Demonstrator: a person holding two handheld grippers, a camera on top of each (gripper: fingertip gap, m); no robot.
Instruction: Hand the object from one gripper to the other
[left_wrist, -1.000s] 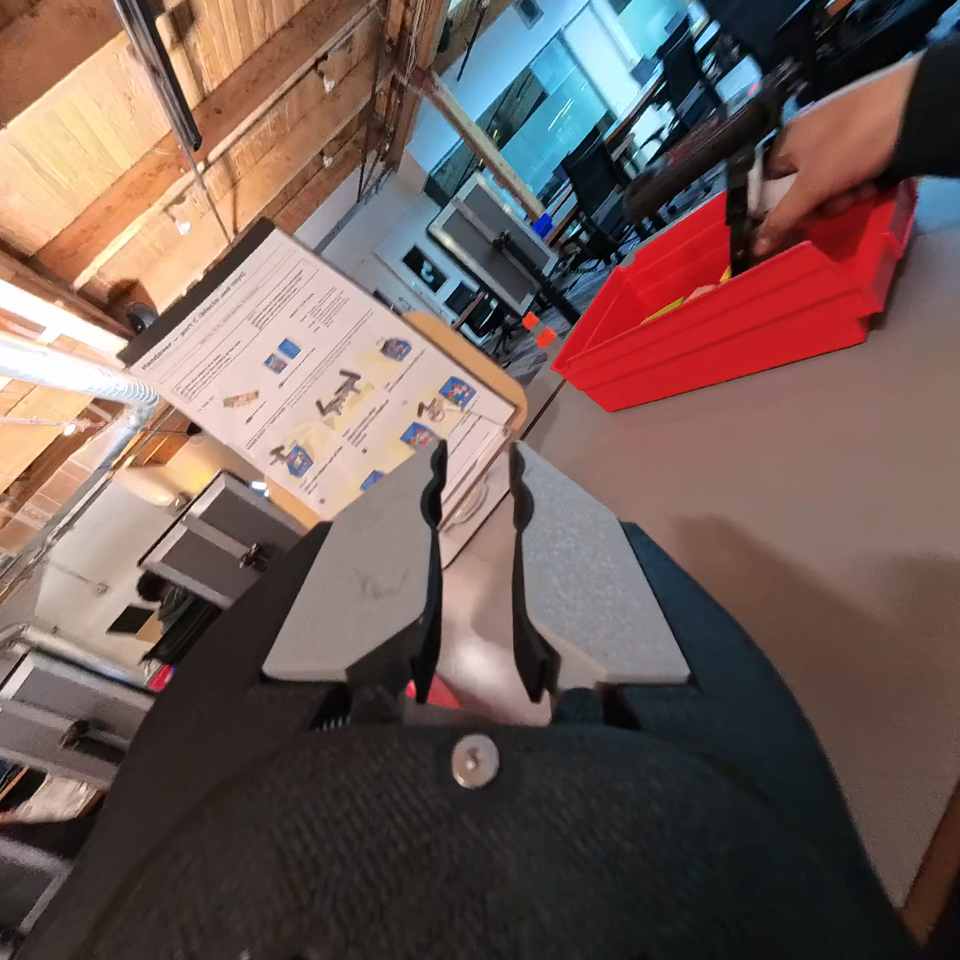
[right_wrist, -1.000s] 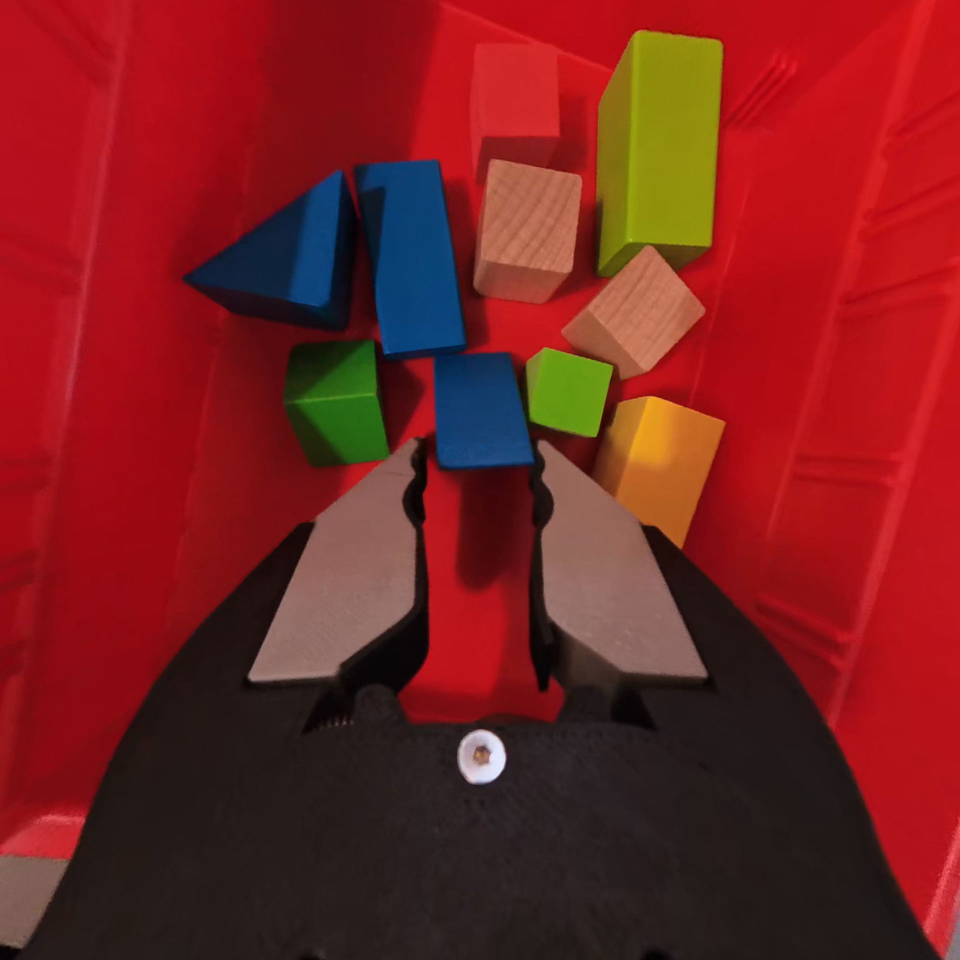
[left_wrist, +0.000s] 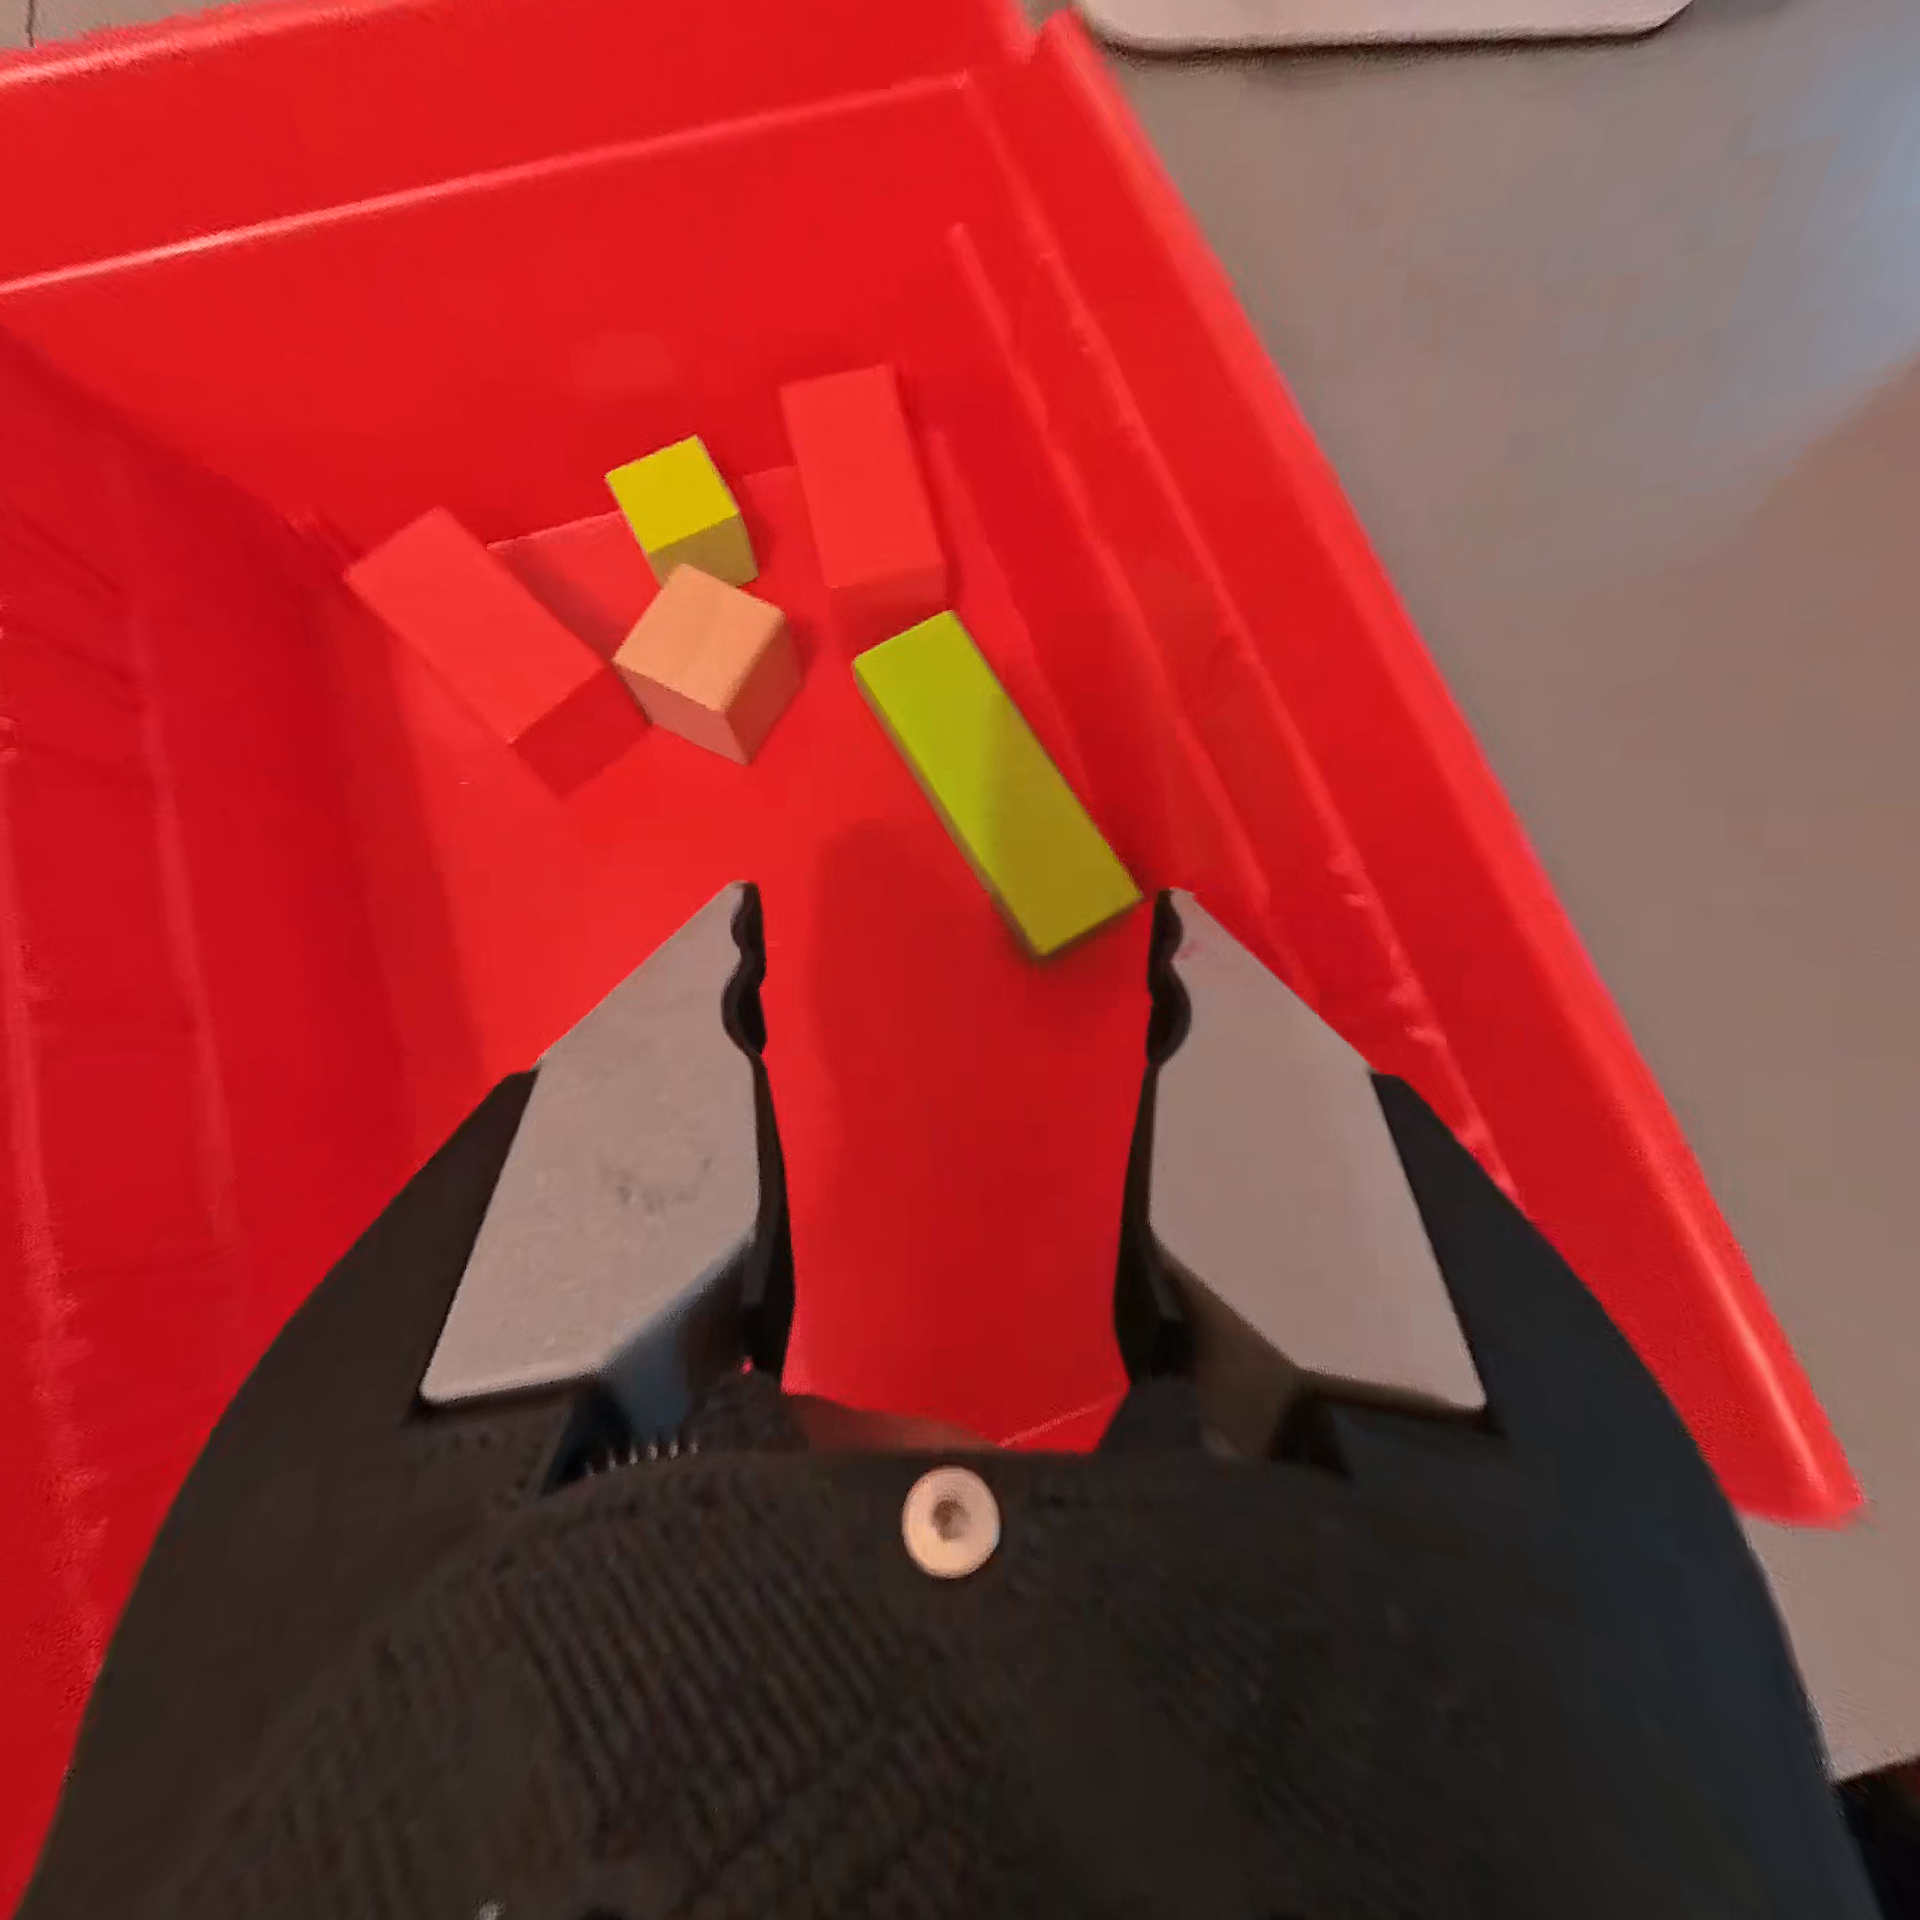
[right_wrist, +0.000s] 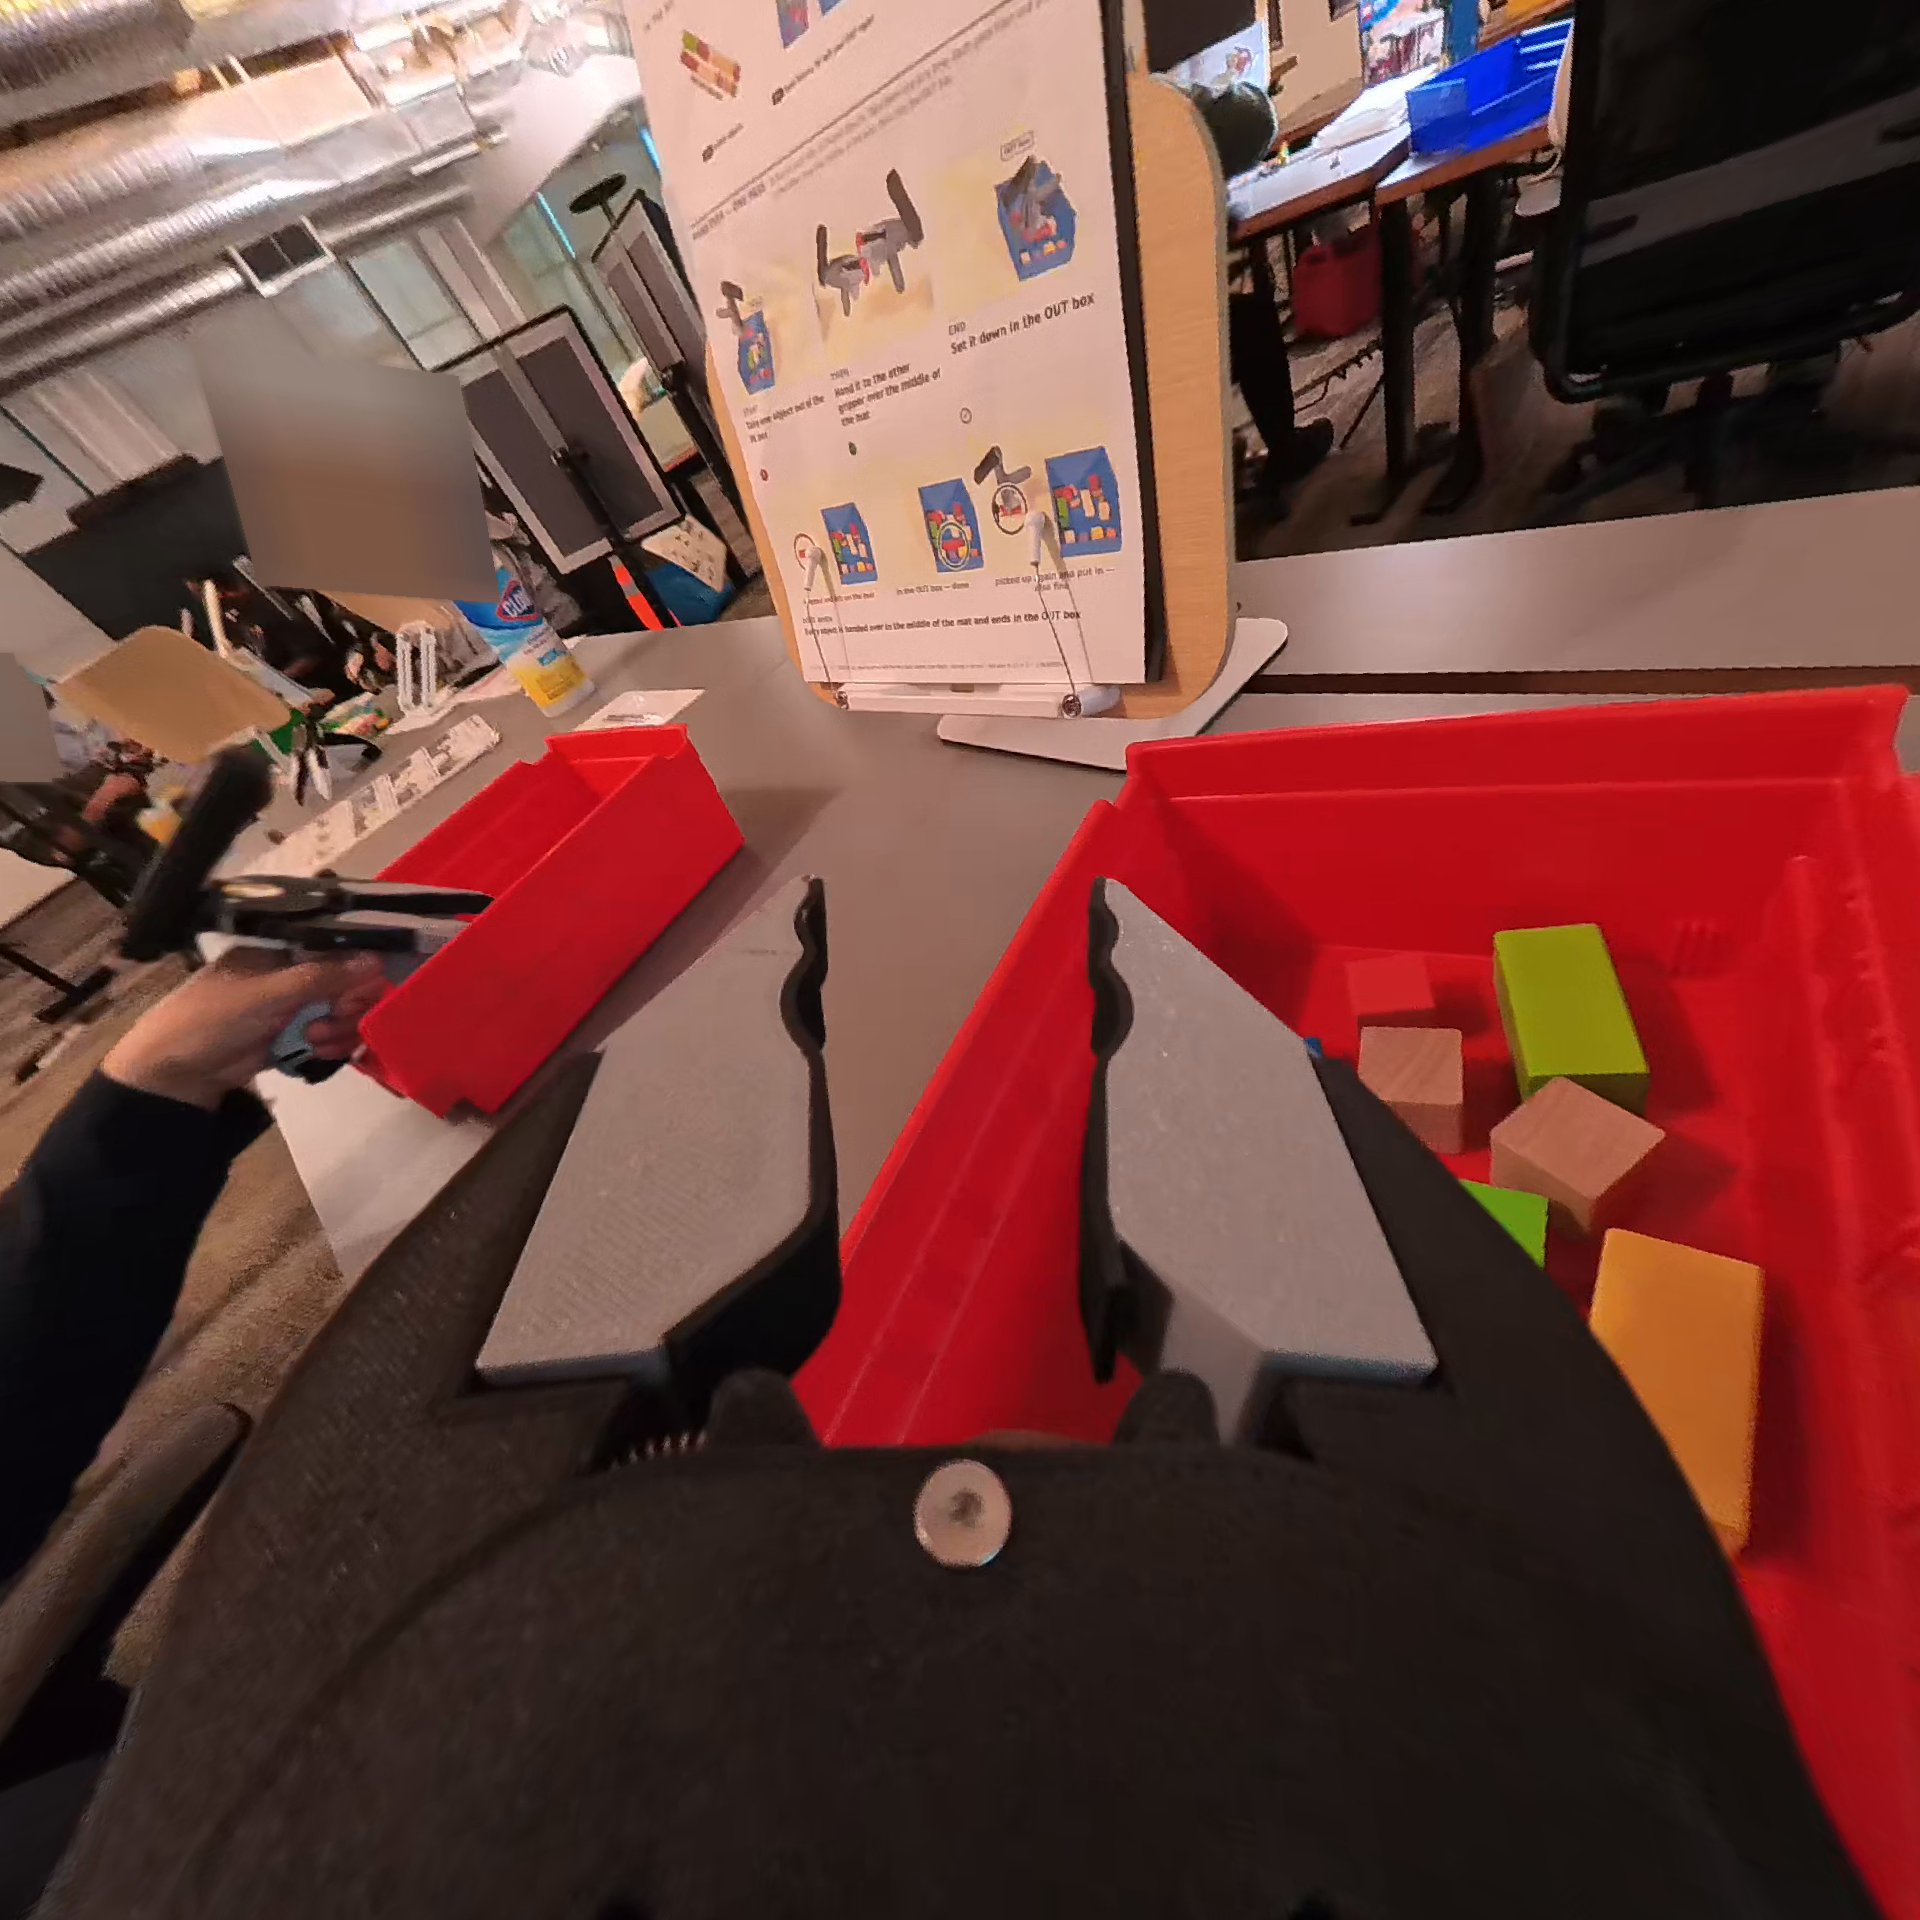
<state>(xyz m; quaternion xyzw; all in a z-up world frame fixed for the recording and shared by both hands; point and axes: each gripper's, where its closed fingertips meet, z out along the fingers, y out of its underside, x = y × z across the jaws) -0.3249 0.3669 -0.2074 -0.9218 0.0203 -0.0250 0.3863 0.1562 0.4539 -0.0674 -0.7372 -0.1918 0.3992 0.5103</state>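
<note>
Grey and matte, the surface (right_wrist: 914, 831) carries two red plastic bins under an open office space with desks and chairs behind. Nearest in the right wrist view, the right tongs (right_wrist: 956, 914) are seen spread apart with nothing between the grey fingers, held over the rim of the right-hand red plastic bin (right_wrist: 1507, 748). Inside that bin lie an orange wooden block (right_wrist: 1678, 1351), a small green cube (right_wrist: 1507, 1221) partly hidden behind the finger, two plain wooden cubes (right_wrist: 1574, 1148), a long lime-green block (right_wrist: 1564, 1008) and a red cube (right_wrist: 1387, 987); a sliver of blue is glimpsed at the finger's edge. Farther left, the second red plastic bin (right_wrist: 561, 904) is shown, with the left tongs (right_wrist: 457, 914) reaching over its near end from a person's hand (right_wrist: 239, 1023). Beyond the bins stands a white instruction sheet on a wooden stand (right_wrist: 935, 364).

In the left wrist view, the left tongs (left_wrist: 956, 904) are spread wide and grip nothing, pointed down into the second bin (left_wrist: 520, 260). Just ahead of the right finger lies a long lime-green wooden block (left_wrist: 992, 779). Past it are found a plain wooden cube (left_wrist: 712, 660), a long red block (left_wrist: 478, 634), a small yellow-green cube (left_wrist: 681, 504) and another long red block (left_wrist: 862, 478). No block is held by either tool; every block rests on a bin floor.
</note>
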